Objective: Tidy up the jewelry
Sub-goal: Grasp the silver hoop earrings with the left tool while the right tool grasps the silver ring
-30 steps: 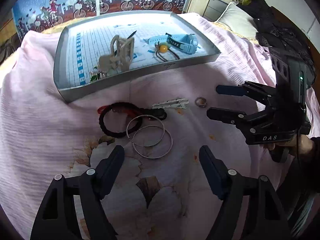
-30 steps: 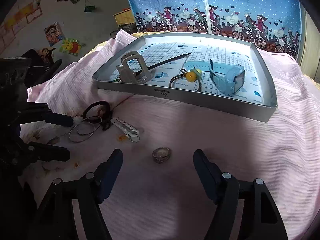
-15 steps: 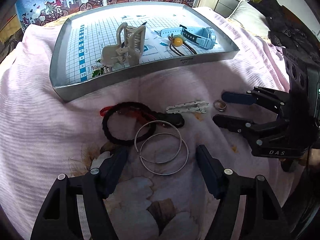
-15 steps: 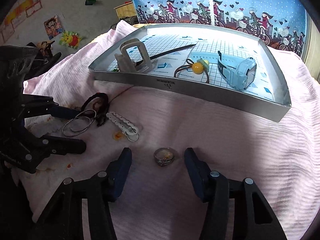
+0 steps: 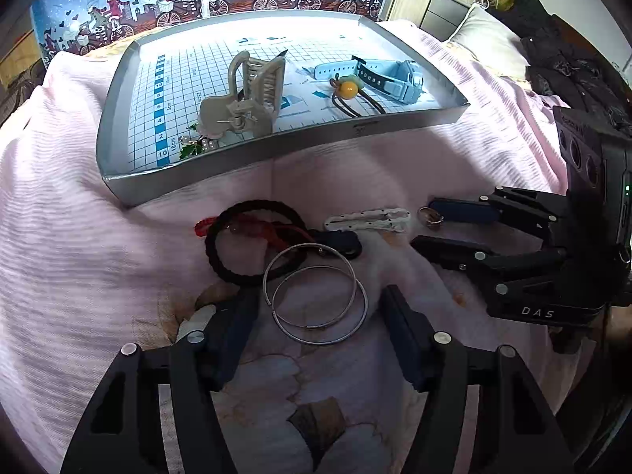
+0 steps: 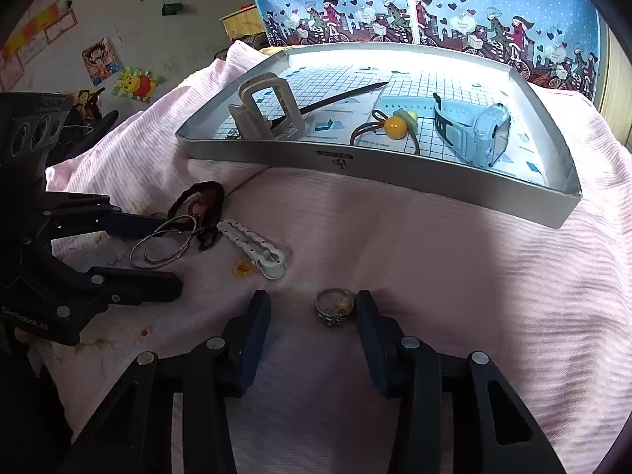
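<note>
Two silver hoops (image 5: 316, 296) lie overlapping on the pink bedspread, between the spread fingers of my open left gripper (image 5: 318, 316). A small ring (image 6: 335, 308) sits between the fingers of my open right gripper (image 6: 312, 324), close to the right-hand finger; the left wrist view shows the same ring (image 5: 428, 215) at the right gripper (image 5: 428, 225) tips. A black braided band (image 5: 252, 241) with a red cord and a white hair clip (image 5: 367, 219) lie just beyond the hoops. The grey tray (image 5: 245, 166) holds a beige claw clip (image 5: 245, 98), a blue watch (image 5: 383, 75) and a yellow-bead hair tie (image 5: 349, 93).
A small green and pearl brooch (image 5: 193, 146) rests in the tray's near left corner. A thin black stick (image 6: 335, 98) lies behind the claw clip. Dark clothes (image 5: 561, 67) and a pillow lie at the far right. A blue patterned curtain (image 6: 414, 4) hangs behind the tray.
Both grippers have moved forward and down. The left one now straddles the silver hoops. The right one has narrowed its fingers around the ring.
</note>
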A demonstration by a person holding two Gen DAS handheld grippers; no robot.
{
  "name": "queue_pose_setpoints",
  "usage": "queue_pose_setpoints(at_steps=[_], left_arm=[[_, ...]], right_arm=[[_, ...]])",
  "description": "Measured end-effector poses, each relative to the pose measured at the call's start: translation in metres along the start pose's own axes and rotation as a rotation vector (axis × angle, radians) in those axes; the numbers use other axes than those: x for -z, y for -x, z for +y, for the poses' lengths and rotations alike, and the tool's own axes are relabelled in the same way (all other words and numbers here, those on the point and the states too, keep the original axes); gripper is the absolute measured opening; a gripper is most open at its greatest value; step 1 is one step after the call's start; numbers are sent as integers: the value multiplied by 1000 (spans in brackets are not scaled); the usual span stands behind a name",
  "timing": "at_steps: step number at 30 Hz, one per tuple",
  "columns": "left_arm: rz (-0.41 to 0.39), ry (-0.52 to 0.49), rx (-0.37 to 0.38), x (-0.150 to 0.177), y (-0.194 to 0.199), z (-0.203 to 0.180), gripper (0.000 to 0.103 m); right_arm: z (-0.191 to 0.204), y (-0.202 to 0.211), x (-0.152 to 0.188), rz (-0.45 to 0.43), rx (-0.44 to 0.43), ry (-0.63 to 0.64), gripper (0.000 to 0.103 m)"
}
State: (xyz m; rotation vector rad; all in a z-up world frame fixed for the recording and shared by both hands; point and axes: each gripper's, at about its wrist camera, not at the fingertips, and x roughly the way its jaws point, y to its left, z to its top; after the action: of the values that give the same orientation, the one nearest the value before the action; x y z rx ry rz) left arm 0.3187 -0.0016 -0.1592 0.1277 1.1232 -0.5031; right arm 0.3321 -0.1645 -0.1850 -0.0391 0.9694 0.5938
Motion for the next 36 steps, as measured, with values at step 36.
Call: queue_pose_setpoints(at_steps=[36], left_arm=[[-16,103,134,-4,9,9,41]], right_arm=[[-1,-1,1,6,-86,-12,31]])
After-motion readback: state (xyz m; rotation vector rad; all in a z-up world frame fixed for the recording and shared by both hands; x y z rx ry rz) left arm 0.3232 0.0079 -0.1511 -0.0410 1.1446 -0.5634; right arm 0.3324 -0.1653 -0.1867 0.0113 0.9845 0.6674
